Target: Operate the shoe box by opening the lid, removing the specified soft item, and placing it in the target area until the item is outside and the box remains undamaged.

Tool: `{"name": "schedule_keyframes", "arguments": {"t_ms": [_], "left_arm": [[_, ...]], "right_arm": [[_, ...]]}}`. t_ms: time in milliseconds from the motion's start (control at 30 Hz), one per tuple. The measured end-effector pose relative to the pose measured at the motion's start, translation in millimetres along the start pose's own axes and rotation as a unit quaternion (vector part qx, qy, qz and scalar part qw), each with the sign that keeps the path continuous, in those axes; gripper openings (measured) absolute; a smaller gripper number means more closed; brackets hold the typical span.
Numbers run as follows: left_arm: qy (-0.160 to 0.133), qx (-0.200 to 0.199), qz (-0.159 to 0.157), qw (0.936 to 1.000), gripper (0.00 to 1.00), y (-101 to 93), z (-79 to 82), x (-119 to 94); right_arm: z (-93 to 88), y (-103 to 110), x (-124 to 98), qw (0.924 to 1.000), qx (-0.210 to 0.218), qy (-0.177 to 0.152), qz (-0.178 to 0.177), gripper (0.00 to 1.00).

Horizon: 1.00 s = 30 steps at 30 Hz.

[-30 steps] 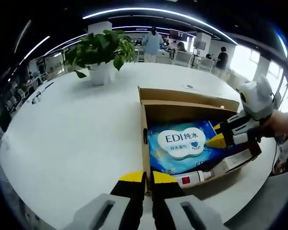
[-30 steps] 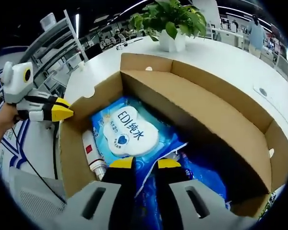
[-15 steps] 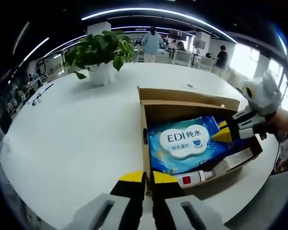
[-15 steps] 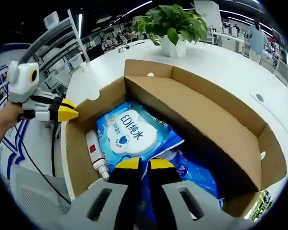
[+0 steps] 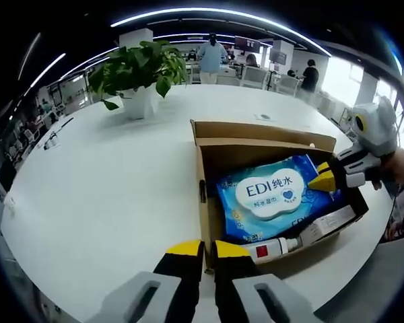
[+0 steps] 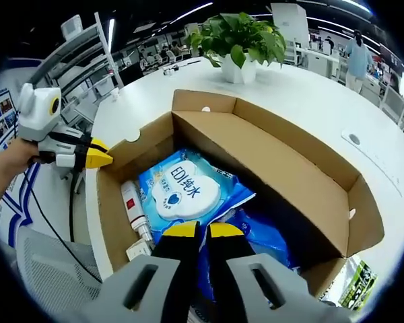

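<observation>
The cardboard shoe box point(image 5: 203, 168) is sitting open, lid folded back. A blue wet-wipes pack point(image 5: 273, 195) with a white label is lying tilted inside it.

We see a potted plant point(image 5: 140, 75) standing on the white counter point(image 5: 94, 188), and people point(image 5: 211, 57) stand far behind it.

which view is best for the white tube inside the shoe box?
The left gripper view: the white tube lies along the shoe box's near wall, red label and cap end visible. In the right gripper view the tube appears foreshortened beside the blue wipes pack, against the box's left wall.
</observation>
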<state>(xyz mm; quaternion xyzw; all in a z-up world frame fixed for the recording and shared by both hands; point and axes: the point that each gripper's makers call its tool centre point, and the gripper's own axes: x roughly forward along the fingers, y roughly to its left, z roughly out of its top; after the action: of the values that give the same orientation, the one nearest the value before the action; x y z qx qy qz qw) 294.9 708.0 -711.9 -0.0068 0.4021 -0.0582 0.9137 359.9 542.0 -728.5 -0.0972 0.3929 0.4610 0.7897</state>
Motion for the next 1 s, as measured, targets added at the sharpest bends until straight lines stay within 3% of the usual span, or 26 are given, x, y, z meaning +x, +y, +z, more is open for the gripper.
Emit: {"name": "schedule_keyframes", "arguments": {"t_ms": [333, 667, 767, 1000], "left_arm": [[-0.003, 0.005, -0.012, 0.9999, 0.20, -6.1, 6.2, -2], [-0.013, 0.049, -0.009, 0.9987, 0.24, -14.7, 21.9, -4], [-0.041, 0.065, 0.011, 0.9970, 0.24, -13.5, 35.1, -8], [-0.029, 0.077, -0.017, 0.9965, 0.26, -31.2, 38.3, -2]], "right_arm": [[-2.7, -5, -16, 0.9995, 0.028, -0.013, -0.009, 0.02], [-6.7, -10, -29, 0.9988, 0.041, -0.022, -0.019, 0.01], [-9.0, -11, -33, 0.9987, 0.041, -0.023, -0.022, 0.01], [-15.3, -17, -38, 0.9978, 0.057, -0.023, -0.026, 0.01]]}}
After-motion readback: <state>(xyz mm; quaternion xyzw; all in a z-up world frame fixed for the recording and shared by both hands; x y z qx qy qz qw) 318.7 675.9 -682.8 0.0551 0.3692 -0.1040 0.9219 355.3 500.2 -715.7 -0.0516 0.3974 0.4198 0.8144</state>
